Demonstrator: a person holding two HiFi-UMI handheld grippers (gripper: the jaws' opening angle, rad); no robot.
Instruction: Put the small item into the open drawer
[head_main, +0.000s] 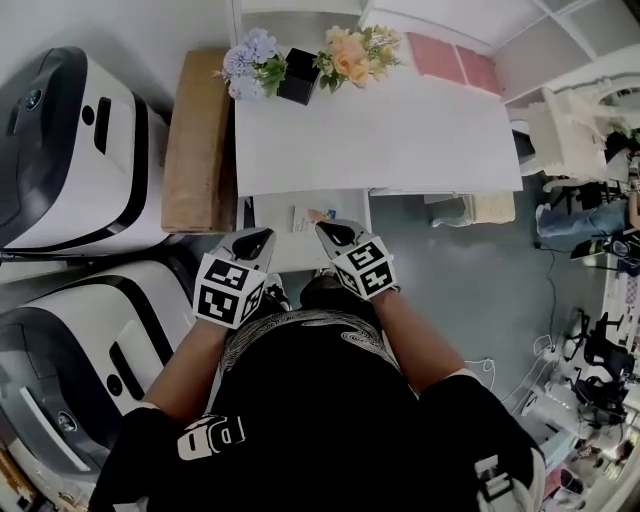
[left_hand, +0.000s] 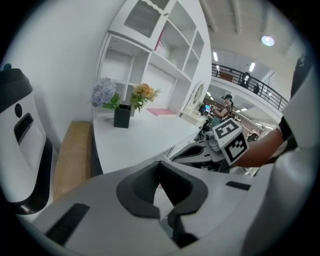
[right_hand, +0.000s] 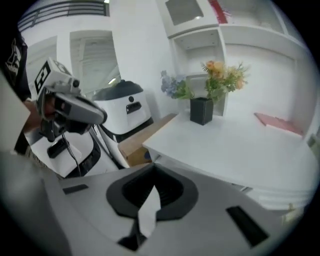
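Note:
A white drawer (head_main: 275, 215) stands pulled out under the front of the white desk (head_main: 400, 140). A small colourful item (head_main: 313, 216) lies inside it. Both grippers hover just in front of the drawer, close to my body. My left gripper (head_main: 262, 235) points at the drawer's left part, and its jaw tips meet (left_hand: 160, 167). My right gripper (head_main: 326, 229) points at the drawer's middle with its jaws shut (right_hand: 152, 187). A white sliver shows low between them; whether it is a held thing I cannot tell.
A black vase with blue and orange flowers (head_main: 298, 75) stands at the desk's back edge, with pink flat pieces (head_main: 455, 60) at the back right. A brown wooden bench (head_main: 197, 140) adjoins the desk's left side. Two large white-and-black machines (head_main: 70, 150) fill the left.

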